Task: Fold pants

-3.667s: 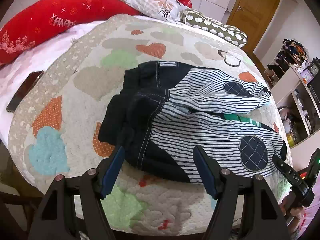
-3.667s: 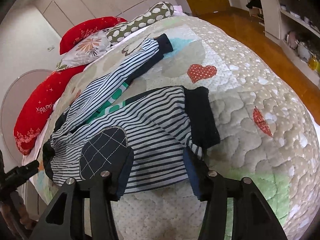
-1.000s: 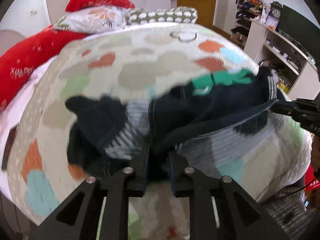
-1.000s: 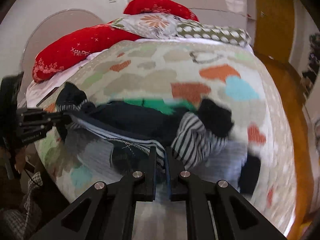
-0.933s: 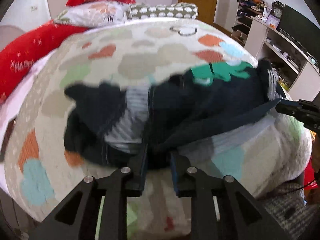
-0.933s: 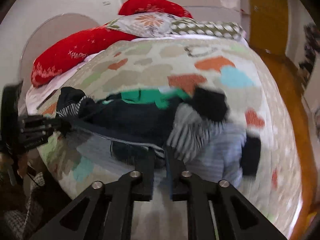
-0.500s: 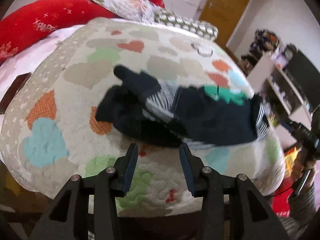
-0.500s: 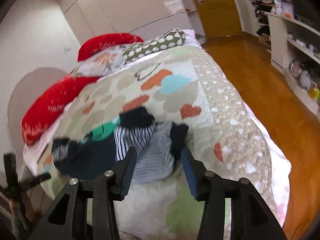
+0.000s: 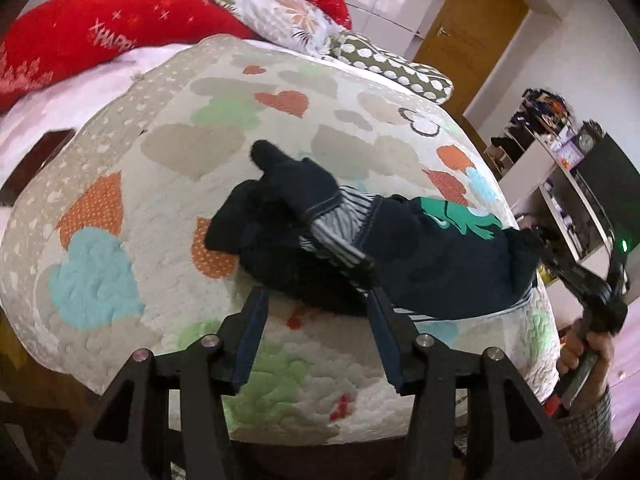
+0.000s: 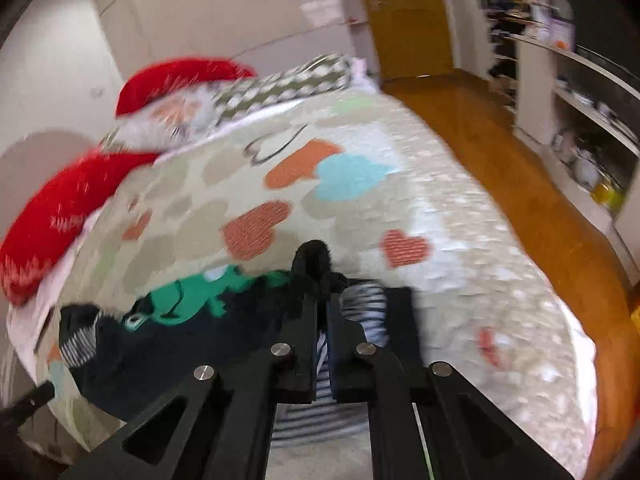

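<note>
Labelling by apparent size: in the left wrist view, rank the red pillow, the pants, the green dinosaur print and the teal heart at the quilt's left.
1. pants
2. red pillow, similar; fisheye makes this unsure
3. teal heart
4. green dinosaur print

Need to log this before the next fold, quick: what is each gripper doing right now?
Left gripper: jaws opening, nothing between them; the pants lie just beyond.
Right gripper: shut, fingers over the pants' striped part; whether cloth is pinched cannot be told.

right wrist view motion-blurred | black right gripper (image 10: 323, 312) hides part of dark striped pants (image 10: 172, 344) — grip unclear
</note>
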### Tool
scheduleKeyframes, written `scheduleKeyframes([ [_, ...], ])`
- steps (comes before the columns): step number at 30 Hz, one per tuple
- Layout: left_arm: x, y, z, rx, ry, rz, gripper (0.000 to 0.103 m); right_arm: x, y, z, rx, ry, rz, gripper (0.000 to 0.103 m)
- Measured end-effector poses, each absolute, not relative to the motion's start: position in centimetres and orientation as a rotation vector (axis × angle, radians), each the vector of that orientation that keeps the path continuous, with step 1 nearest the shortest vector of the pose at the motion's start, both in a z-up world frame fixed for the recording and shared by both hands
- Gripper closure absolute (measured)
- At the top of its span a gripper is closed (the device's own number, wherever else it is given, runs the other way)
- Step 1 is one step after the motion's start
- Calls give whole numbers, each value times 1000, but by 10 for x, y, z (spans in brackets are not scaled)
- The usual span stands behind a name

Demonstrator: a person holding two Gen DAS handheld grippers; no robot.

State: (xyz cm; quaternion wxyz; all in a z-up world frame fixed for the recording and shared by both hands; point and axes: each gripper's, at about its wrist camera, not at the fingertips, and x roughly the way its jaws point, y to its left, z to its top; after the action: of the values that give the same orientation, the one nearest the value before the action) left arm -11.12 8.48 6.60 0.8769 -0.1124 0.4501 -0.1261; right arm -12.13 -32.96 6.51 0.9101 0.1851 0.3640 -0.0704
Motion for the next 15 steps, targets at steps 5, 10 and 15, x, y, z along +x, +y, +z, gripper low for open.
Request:
scheduleKeyframes([
  [5,-111,84,62,-248,952,-266,53,-147,-373,41,497,786,-213,98],
  [10,-110,92,64,-272,944,-235,53,-170,-409,15,602,820,-323,98],
  [15,-110,129,65,-380,916,-140,53,-191,-414,51,589,715,-332,97],
])
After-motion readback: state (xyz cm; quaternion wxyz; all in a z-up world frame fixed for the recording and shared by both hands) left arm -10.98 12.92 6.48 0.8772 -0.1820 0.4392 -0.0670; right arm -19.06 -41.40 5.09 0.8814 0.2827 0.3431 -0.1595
